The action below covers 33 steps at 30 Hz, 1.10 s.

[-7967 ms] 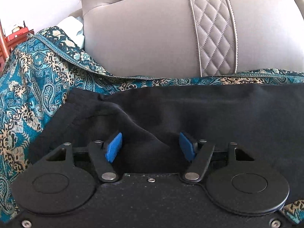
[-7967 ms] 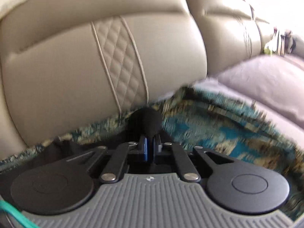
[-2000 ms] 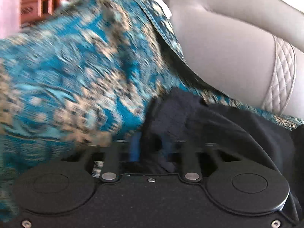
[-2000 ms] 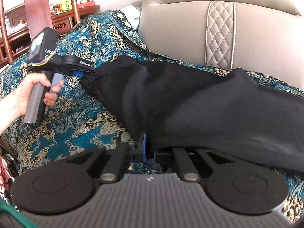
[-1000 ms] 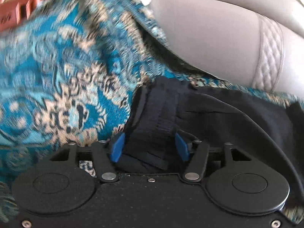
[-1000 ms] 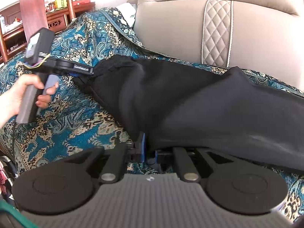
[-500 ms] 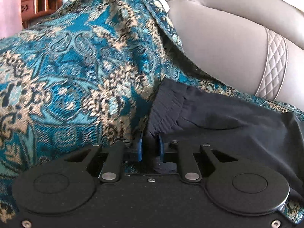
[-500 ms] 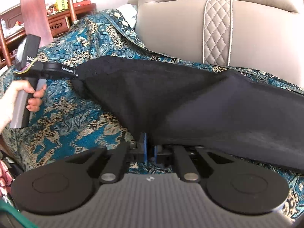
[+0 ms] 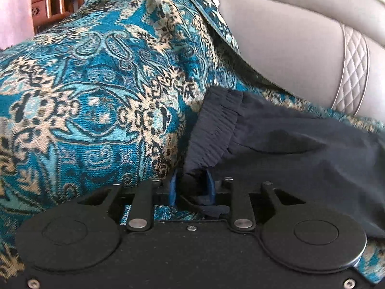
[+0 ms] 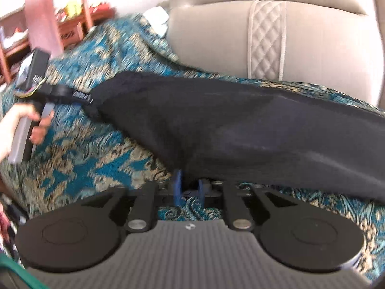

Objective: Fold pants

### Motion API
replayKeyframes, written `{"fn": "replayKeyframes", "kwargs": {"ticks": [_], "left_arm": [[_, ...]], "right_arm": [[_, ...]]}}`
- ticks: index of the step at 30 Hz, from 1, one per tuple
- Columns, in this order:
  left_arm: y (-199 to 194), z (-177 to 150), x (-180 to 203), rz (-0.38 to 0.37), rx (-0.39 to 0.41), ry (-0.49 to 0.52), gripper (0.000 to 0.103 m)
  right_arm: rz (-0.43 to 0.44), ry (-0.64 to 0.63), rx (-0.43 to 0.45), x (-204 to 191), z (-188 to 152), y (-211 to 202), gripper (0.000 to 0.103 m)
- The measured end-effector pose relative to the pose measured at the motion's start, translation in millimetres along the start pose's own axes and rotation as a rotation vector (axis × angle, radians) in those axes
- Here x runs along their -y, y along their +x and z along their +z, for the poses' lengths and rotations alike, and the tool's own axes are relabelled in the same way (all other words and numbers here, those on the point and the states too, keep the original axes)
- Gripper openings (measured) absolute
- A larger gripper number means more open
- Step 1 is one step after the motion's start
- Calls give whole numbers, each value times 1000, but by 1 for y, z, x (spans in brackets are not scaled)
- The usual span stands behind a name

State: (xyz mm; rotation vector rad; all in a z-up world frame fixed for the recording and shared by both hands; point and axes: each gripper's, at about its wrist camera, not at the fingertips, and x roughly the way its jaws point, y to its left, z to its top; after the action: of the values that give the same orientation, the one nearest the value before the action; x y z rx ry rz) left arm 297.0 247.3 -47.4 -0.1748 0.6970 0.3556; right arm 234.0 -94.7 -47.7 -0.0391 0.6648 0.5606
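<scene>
The pants (image 9: 288, 149) are plain black. Beneath them the throw (image 9: 96, 84) is teal with a beige and black paisley pattern. The sofa backrest (image 10: 211, 43) is grey-beige with a diamond-quilted stripe (image 10: 266, 41).

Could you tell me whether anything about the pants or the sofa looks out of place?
Nothing looks damaged or spilled. The black pants are stretched between the left gripper at the gathered waistband and the right gripper, over the teal patterned throw.

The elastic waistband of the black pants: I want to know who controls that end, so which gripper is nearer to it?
Left. The left gripper is pinching the pants at the foot of the waistband; the right gripper grips the near edge, farther along the fabric.
</scene>
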Motion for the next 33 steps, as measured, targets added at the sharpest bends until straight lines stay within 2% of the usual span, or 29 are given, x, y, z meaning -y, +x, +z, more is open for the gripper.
{"fn": "replayKeyframes", "kwargs": {"ticks": [4,7,12,15,18,22,23,27,33], "left_arm": [[-25,2,-4,28,61,-38,38],[-44,4,6,40,131,-34,43],[-61,1,51,-80,204,36,45],[-53,0,89,-147,178,100,45],[-37,-5,124,-174,139,152,45],[-17,-25,152,-106,87,252,45],[-14,-31,154,-84,72,271,45],[-14,-40,152,-76,78,303,46],[-12,-39,128,-135,44,200,50]], "right_arm": [[-15,165,55,16,-5,-5,54],[-35,265,99,25,-10,-11,59],[-33,325,112,27,-16,-10,62],[-3,316,96,25,-17,-11,67],[4,279,91,21,-18,-15,68],[-24,286,110,29,-19,-25,69],[-43,297,119,34,-19,-29,69],[-151,388,162,70,-23,-47,69],[-473,602,235,154,-38,-87,68]]}}
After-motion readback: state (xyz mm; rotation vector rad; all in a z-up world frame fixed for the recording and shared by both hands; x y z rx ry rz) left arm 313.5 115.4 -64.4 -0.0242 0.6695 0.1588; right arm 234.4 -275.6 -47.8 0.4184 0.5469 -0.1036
